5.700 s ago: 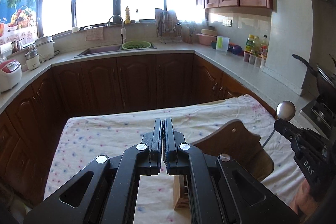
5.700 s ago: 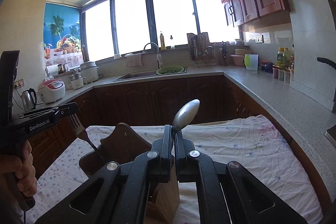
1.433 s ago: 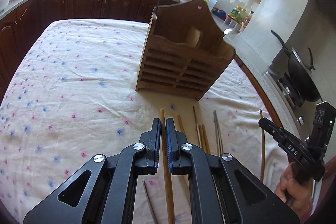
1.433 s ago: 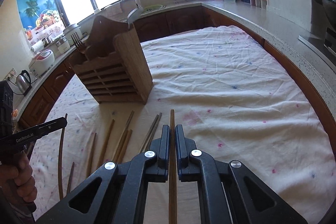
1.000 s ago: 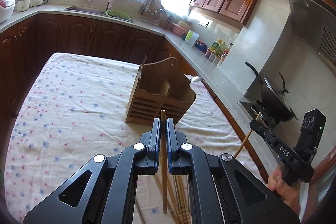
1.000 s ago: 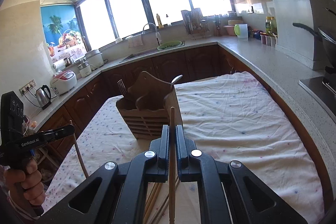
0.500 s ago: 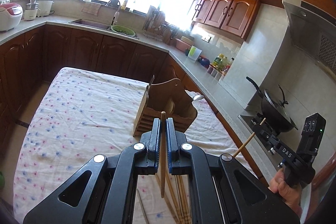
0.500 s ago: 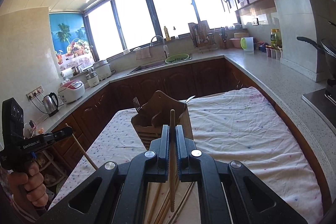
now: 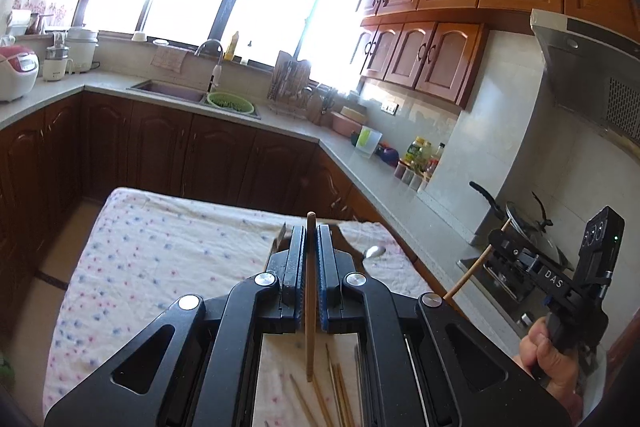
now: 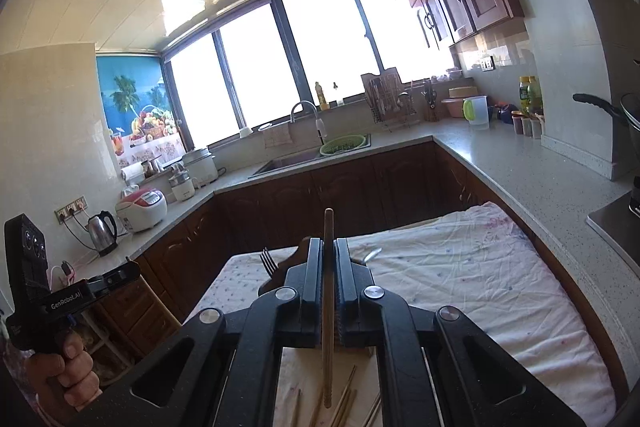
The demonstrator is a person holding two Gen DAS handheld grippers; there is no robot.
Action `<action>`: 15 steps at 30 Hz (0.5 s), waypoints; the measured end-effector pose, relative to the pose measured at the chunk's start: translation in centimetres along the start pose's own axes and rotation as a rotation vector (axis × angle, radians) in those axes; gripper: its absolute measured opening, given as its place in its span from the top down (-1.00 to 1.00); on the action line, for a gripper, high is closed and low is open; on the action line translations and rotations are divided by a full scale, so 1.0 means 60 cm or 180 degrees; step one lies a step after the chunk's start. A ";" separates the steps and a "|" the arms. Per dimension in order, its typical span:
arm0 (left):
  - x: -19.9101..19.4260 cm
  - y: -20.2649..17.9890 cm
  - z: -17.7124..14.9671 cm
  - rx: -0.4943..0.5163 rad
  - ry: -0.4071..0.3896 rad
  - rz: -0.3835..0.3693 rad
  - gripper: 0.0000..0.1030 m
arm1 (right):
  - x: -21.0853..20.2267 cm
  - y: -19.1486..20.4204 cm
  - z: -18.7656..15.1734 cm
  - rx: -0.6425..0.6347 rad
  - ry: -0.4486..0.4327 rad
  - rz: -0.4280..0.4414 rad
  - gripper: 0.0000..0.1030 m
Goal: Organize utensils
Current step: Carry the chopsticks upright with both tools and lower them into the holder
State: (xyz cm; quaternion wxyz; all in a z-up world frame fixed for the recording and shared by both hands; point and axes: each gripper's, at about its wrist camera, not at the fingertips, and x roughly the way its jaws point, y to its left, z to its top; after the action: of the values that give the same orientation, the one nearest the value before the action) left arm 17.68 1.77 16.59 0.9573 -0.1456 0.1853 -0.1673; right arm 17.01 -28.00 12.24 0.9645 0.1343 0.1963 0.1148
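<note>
My left gripper [image 9: 311, 233] is shut on a wooden chopstick [image 9: 310, 291] that stands upright between its pads, high over the table. My right gripper [image 10: 328, 247] is shut on another wooden chopstick [image 10: 328, 307], also upright. In the left wrist view the right gripper [image 9: 502, 241] shows at the right, held in a hand, with its chopstick [image 9: 474, 269] slanting down. The wooden utensil holder [image 10: 298, 257] is mostly hidden behind the fingers; a fork [image 10: 267, 261] and a spoon [image 9: 374, 251] stick out of it. Several chopsticks [image 9: 334, 391] lie on the cloth below.
The table wears a flowered white cloth [image 9: 160, 251]. A stone counter [image 10: 520, 163] runs round the room with a sink [image 9: 172, 93], a rice cooker [image 10: 142, 205] and a kettle [image 10: 102, 233]. At the right a wok [image 9: 532, 231] sits on the stove.
Both grippers have risen with their chopsticks and tipped up toward level. The holder and the loose chopsticks have sunk lower in both views, behind the fingers.
</note>
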 end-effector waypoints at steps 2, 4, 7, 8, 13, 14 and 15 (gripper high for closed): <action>0.009 0.000 0.029 0.0009 -0.0129 0.0006 0.92 | 0.011 0.000 0.026 0.0034 -0.0115 0.0005 0.90; 0.024 0.003 0.055 -0.0017 -0.0232 0.0025 0.92 | 0.025 -0.002 0.049 0.0081 -0.0214 0.0012 0.90; 0.055 0.012 0.086 -0.0053 -0.0336 0.0068 0.92 | 0.056 -0.003 0.076 0.0137 -0.0331 -0.0019 0.90; 0.067 0.015 0.093 -0.0057 -0.0361 0.0099 0.92 | 0.068 -0.005 0.081 0.0154 -0.0351 -0.0032 0.90; 0.135 0.035 0.085 -0.0125 -0.0334 0.0230 0.92 | 0.133 -0.012 0.071 0.0198 -0.0379 -0.0117 0.90; 0.149 0.042 0.078 -0.0161 -0.0301 0.0243 0.92 | 0.145 -0.015 0.062 0.0197 -0.0363 -0.0142 0.90; 0.162 0.048 0.070 -0.0201 -0.0269 0.0253 0.92 | 0.157 -0.017 0.054 0.0197 -0.0346 -0.0166 0.90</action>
State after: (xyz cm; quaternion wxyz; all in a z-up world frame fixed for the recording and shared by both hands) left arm 28.64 1.65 16.39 0.9651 -0.1752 0.1556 -0.1170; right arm 26.95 -27.06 11.53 0.9718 0.1649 0.1505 0.0759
